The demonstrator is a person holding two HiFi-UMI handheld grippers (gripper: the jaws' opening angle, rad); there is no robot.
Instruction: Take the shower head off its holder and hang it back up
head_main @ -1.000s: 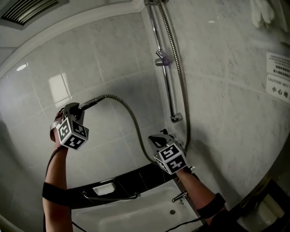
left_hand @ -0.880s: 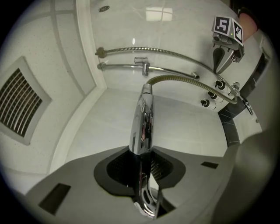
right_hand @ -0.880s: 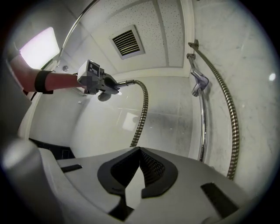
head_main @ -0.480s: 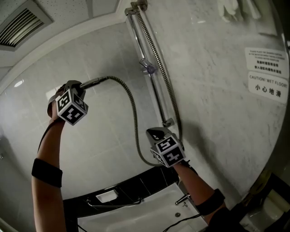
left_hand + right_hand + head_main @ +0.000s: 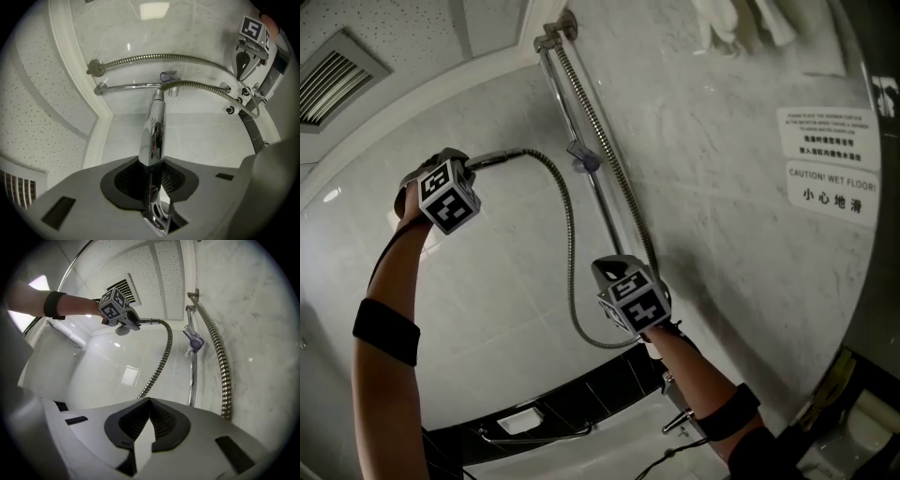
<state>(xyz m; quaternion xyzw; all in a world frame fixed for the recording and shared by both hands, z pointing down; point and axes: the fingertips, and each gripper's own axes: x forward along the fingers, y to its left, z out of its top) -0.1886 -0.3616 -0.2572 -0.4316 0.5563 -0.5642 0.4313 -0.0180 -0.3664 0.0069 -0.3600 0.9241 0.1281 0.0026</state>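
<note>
While your left gripper (image 5: 457, 165) is clamped on the chrome handle of the shower head (image 5: 154, 126), high against the tiled wall and well left of the corner, the head is off its holder, so hanging it back looks like the step in hand. Swing it rightward with the metal hose (image 5: 570, 262) trailing in its loop, unsnagged. Line the handle's hose end up above the holder (image 5: 584, 157) on the slide rail (image 5: 602, 208), lower it in, and release only once it is seated. Your right gripper (image 5: 617, 274), jaws together and empty, hangs beside the rail's lower end; hold it clear of the hose.
</note>
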